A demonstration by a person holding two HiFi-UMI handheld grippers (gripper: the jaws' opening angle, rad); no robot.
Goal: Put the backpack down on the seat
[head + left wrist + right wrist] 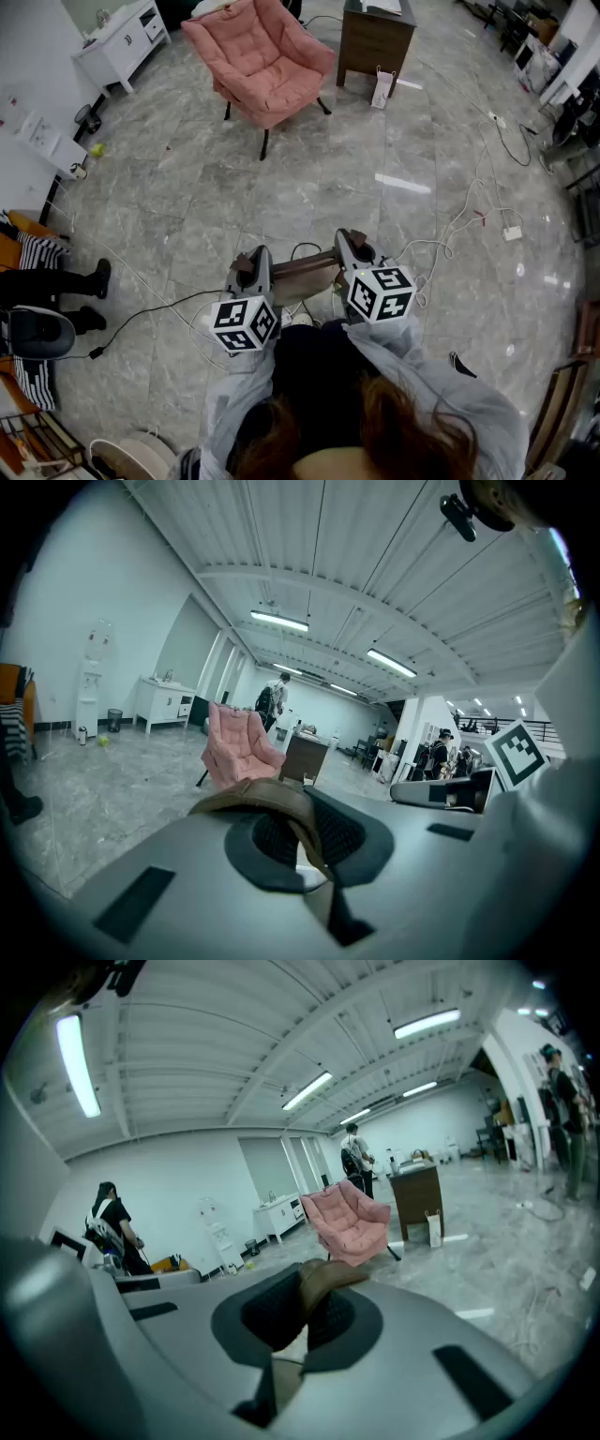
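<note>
- head view: the left claw (pixel 255 261) and the right claw (pixel 352 244) sit side by side, low in the middle. both point toward the pink chair (pixel 265 58).
- a brown strap (pixel 305 266) of the backpack runs from one claw to the other. each claw is pinched tight on it.
- a black shape (pixel 314 366) sits under the strap, between the grey sleeves (pixel 422 375), close to the person. i cannot tell if it is the body of the pack.
- the chair stands well apart from the claws, across the grey floor (pixel 309 178). the strap is up in the claws, not on the chair.
- a brown desk (pixel 375 39) stands just right of the chair, with a white bag (pixel 382 89) at its foot. a white cabinet (pixel 120 45) stands by the wall at the left. wires (pixel 469 220) lie on the floor.
- left gripper view: the jaws are closed on the strap (pixel 272 803), which bends over the top of them. the chair (pixel 239 747) is far ahead, with the desk (pixel 302 758) beside it. the right claw (pixel 412 795) shows at the right.
- right gripper view: the jaws are closed on the strap (pixel 330 1281) here too. the chair (pixel 356 1222) is far ahead, and the desk (pixel 417 1199) is to its right.
</note>
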